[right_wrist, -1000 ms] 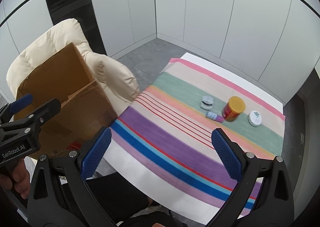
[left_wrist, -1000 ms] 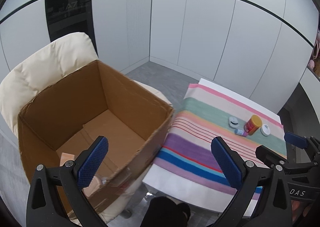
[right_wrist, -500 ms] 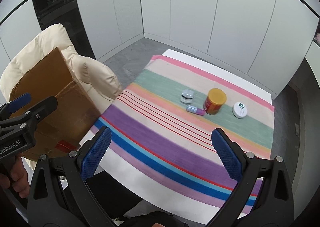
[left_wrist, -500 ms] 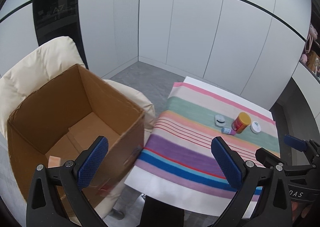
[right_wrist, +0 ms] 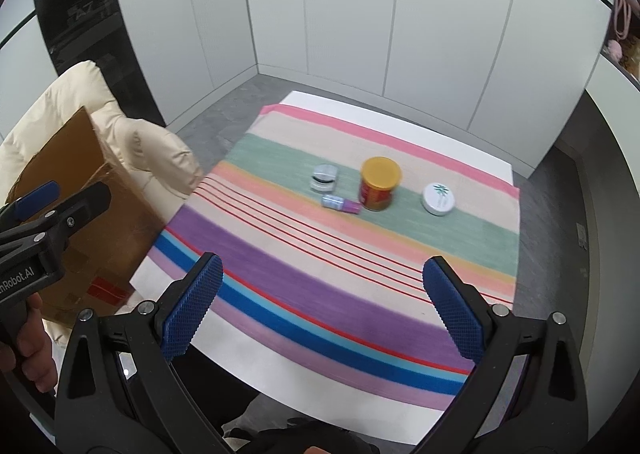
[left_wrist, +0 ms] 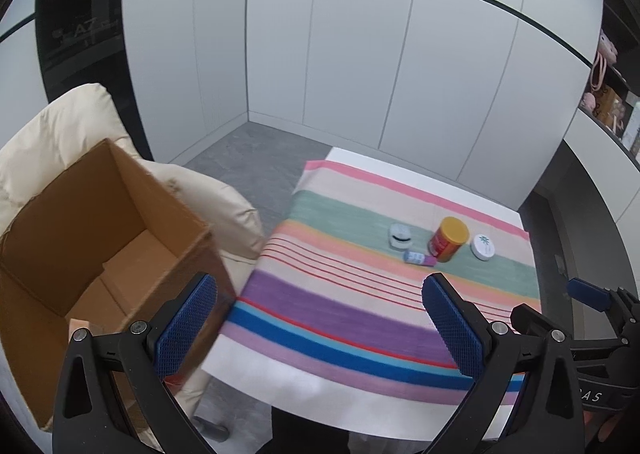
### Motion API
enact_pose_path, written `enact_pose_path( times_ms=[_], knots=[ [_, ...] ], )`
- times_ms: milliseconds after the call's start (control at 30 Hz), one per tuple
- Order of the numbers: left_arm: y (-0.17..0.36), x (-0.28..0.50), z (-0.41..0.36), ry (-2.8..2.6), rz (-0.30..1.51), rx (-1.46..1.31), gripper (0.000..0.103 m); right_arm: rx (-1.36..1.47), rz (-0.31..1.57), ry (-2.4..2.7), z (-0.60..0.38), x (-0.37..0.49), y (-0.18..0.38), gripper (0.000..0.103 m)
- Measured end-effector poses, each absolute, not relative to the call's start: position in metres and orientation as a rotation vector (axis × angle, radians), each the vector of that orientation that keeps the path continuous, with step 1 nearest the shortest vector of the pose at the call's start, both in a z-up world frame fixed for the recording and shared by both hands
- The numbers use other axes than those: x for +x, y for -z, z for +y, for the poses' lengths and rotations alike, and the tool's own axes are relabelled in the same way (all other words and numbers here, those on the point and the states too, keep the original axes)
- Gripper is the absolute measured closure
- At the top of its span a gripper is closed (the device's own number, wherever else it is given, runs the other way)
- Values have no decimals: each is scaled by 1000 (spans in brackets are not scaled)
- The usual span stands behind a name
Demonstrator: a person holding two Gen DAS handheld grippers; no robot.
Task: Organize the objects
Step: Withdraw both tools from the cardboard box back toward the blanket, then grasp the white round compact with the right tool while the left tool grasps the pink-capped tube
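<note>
On the striped cloth (right_wrist: 304,266) of a white table stand a red jar with a yellow lid (right_wrist: 379,184) (left_wrist: 447,239), a small clear round case (right_wrist: 324,177) (left_wrist: 399,235), a white round tin (right_wrist: 439,198) (left_wrist: 482,246) and a small blue-and-purple bottle lying on its side (right_wrist: 342,204) (left_wrist: 418,257). An open cardboard box (left_wrist: 100,230) (right_wrist: 80,182) sits on a cream armchair at the left. My left gripper (left_wrist: 320,328) is open above the table's near edge. My right gripper (right_wrist: 320,310) is open over the cloth's near half, well short of the objects.
The cream armchair (left_wrist: 48,142) stands left of the table with a gap of grey floor (left_wrist: 248,158) behind it. White wall panels enclose the far side. Shelves with pink items (left_wrist: 608,94) are at the right. A hand (right_wrist: 24,354) holds the left gripper's handle.
Both grippers swung to the right, away from the box and toward the table. The objects on the cloth now sit closer to the middle of both views. Both grippers stayed open.
</note>
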State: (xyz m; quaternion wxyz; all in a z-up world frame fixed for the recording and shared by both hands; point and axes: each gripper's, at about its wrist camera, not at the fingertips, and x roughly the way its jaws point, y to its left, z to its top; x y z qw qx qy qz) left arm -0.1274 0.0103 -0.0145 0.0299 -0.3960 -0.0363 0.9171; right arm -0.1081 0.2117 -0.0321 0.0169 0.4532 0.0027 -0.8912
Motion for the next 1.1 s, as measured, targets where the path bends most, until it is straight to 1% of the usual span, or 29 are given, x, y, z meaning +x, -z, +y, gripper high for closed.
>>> enact_pose_path(
  times_ms=[233, 467, 733, 867, 1100],
  knots=[
    [17, -131, 41, -2788, -75, -1209, 0, 1437, -30, 2812, 242, -101, 32, 1],
    [29, -133, 68, -2729, -42, -1240, 0, 1466, -22, 2857, 270, -96, 33, 1],
    [42, -146, 99, -2732, 30, -1261, 0, 1489, -127, 2893, 312, -108, 39, 1],
    [63, -166, 117, -2725, 47, -1268, 0, 1508, -125, 2901, 332, -124, 55, 1],
    [129, -207, 146, -2676, 80, -1356, 1, 1534, -64, 2919, 354, -165, 102, 1]
  ],
)
